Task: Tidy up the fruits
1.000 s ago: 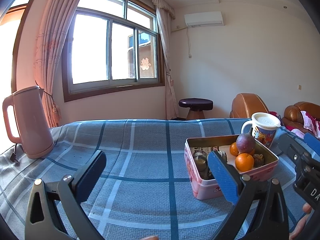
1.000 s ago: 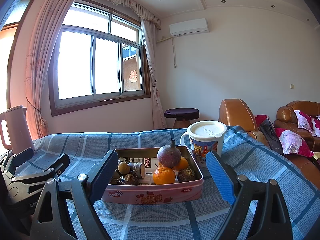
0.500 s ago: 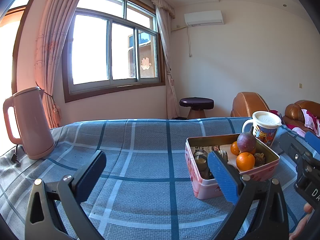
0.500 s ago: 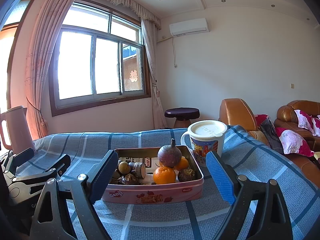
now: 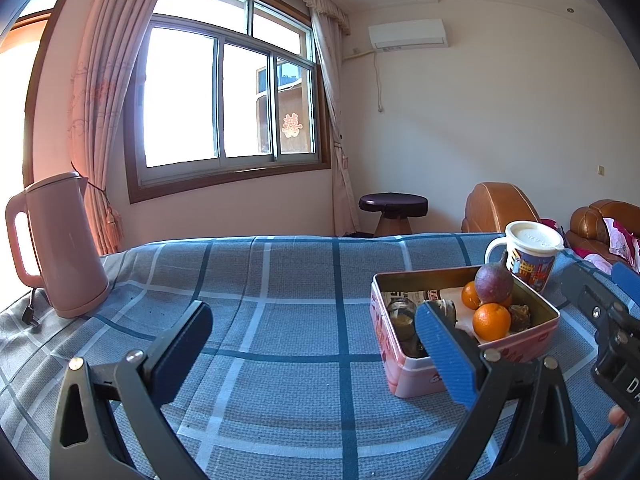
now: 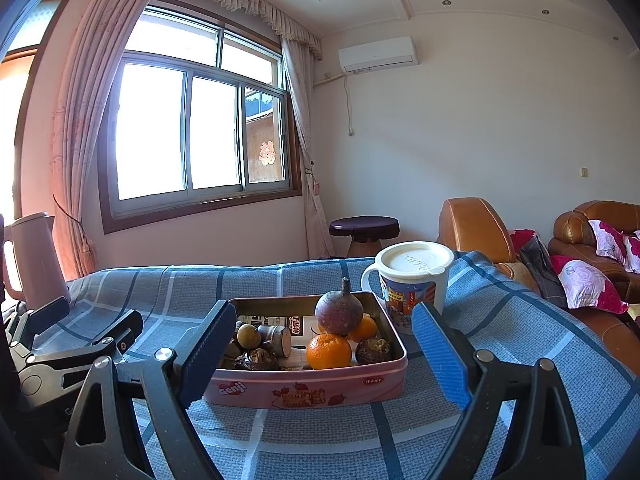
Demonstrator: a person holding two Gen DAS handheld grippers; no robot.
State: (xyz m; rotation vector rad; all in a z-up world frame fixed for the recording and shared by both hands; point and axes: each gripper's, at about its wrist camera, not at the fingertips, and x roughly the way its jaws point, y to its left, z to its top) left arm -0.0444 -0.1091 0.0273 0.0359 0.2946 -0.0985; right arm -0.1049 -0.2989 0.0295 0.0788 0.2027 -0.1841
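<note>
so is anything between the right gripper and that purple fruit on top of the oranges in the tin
Nothing visible blocks it. The right gripper is open and faces the pink tin; the purple fruit sits highest, on the oranges, above the rim. The lidded mug stands behind the tin, off the path.

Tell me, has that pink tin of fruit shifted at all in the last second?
No. The pink tin sits on the same blue stripe of the checked cloth, beside the lidded mug.

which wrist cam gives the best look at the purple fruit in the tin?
Right wrist: the purple fruit sits near centre, unobstructed, atop the oranges in the pink tin. Left wrist shows it smaller, off to the right, still fully visible.
</note>
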